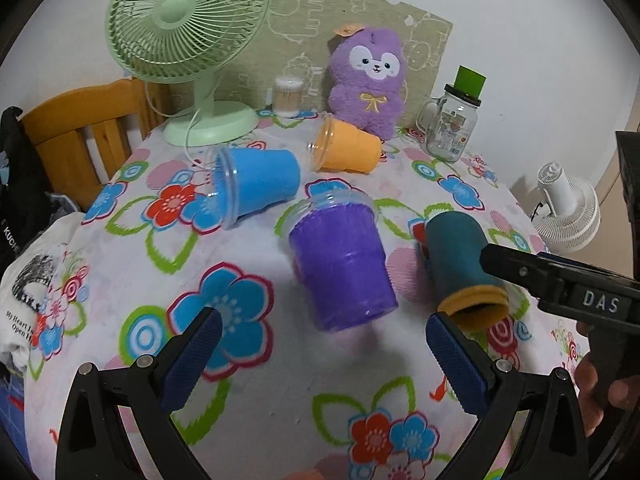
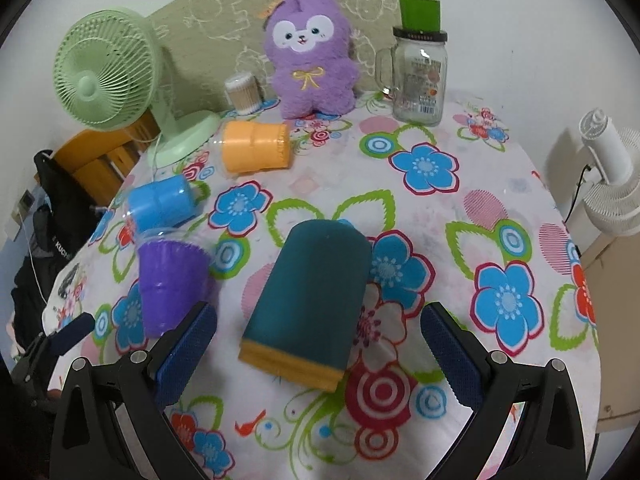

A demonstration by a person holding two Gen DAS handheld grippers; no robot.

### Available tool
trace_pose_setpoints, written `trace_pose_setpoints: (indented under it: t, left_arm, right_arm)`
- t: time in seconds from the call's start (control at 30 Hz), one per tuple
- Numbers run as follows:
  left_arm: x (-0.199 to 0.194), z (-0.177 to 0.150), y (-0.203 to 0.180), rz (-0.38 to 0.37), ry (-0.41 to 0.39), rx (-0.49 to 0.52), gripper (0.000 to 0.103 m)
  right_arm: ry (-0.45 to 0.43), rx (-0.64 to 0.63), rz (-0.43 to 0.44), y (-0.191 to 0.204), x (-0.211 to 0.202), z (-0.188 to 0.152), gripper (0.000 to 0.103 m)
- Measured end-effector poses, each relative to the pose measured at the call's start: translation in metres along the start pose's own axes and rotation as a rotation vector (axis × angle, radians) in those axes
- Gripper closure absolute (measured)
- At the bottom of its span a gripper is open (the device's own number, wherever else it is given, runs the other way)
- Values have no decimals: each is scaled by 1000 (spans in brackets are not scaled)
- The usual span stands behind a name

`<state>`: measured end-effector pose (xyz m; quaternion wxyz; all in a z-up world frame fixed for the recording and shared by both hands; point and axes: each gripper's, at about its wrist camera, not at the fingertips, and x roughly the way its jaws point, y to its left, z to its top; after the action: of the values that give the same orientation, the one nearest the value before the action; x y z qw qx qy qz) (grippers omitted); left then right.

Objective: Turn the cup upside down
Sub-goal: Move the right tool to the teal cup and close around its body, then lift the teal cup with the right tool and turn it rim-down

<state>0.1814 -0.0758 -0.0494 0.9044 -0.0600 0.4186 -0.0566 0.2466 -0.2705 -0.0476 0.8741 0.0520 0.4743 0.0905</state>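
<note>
Four cups lie on their sides on the flowered tablecloth. The purple cup (image 1: 343, 264) lies just ahead of my open, empty left gripper (image 1: 320, 350), base toward it; it also shows at the left of the right wrist view (image 2: 170, 284). The teal cup with a yellow rim (image 2: 312, 304) lies between the fingers of my open right gripper (image 2: 316, 344), rim toward the camera; it is also in the left wrist view (image 1: 460, 264). The blue cup (image 1: 256, 186) and orange cup (image 1: 348, 146) lie farther back.
At the back stand a green desk fan (image 1: 188, 40), a purple plush toy (image 1: 368, 80), a glass jar mug with a green cup on top (image 1: 450, 124) and a cotton-swab tub (image 1: 287, 96). A wooden chair (image 1: 80, 132) is at left, a white fan (image 1: 568, 208) beyond the table's right edge.
</note>
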Motion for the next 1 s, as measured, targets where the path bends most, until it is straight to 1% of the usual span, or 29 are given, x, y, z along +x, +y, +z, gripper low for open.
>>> trace_pose_setpoints:
  t: [0.2,0.33,0.4,0.43,0.47,0.5,0.53,0.57,0.7,0.83,1.0]
  left_arm:
    - [7,5,-2,7,-11,7,0]
    - [9,5,-1,16,-7,11,0]
    - [9,5,-1,21,-12,19,0]
    - [8,5,-1,21,-15,19,0]
    - [7,5,-1,21,-16,19,0]
    - [6,5,-1,20,-17,18,0]
    - [5,5,-1,19,-18,17,0]
    - [4,4,-1,19,-19,18,0]
    - [-2,0,-4,13,-20,30,0]
    - [-14,-5,-5,4,-30,36,0]
    - [-32,-11,-7,-3,-49,42,0]
  right_arm:
    - [72,36,19,-3,26,9,0]
    - [139,31,50,2,46,8,0]
    - [159,24,54,5,53,8,1]
    - [164,19,53,6,55,7,7]
    - [172,16,53,6,57,7,18]
    - [181,16,46,6,59,7,23]
    - [185,19,53,5,61,7,28]
    - [183,14,59,5,61,8,28]
    - [180,5,77,6,58,5,29]
    - [170,7,134,11,49,-2,30]
    - [155,3,145,16,38,-6,30]
